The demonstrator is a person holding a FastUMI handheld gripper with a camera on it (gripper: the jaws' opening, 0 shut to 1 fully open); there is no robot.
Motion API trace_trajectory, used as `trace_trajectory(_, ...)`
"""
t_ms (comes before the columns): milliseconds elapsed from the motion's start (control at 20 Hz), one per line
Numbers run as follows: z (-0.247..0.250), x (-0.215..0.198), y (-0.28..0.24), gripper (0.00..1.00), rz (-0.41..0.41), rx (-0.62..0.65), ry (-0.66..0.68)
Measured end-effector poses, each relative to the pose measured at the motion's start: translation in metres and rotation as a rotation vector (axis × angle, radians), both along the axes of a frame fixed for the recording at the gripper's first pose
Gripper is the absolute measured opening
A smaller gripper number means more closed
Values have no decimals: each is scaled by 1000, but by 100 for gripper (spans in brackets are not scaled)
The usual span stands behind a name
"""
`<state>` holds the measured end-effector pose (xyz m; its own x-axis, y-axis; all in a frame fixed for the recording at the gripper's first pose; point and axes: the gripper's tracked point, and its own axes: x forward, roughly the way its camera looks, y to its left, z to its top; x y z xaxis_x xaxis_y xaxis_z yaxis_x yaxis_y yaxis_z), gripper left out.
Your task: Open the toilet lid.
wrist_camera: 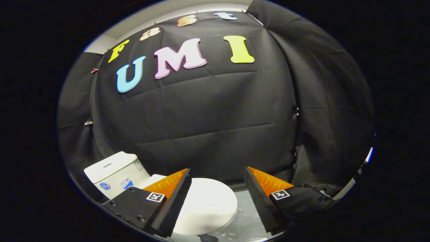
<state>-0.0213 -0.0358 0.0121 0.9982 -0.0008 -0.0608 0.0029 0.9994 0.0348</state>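
The tongs (217,183) stand wide apart with nothing between their pads, held above and short of the toilet. The toilet lid (208,205) lies flat and closed over the bowl, showing in the gap between the two fingers and partly hidden behind the left one. The white tank (112,171) rises behind the lid, off to the left beyond the left finger, against the black cloth wall (208,117), and a pale glossy floor (247,215) shows beside the bowl.
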Motion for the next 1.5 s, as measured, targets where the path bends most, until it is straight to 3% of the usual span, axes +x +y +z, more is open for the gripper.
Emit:
trace_trajectory(500, -123, -30, -28, 98, -41, 182, 273)
trace_trajectory(850, -174, -41, -35, 99, -66, 253, 354)
trace_trajectory(1200, -211, -53, -20, 96, -57, 499, 476)
trace_trajectory(1250, -216, -53, -17, 88, -57, 537, 489)
trace_trajectory(1300, -222, -53, -17, 87, -63, 567, 505)
trace_trajectory(1500, -233, -64, -1, 87, -35, 714, 572)
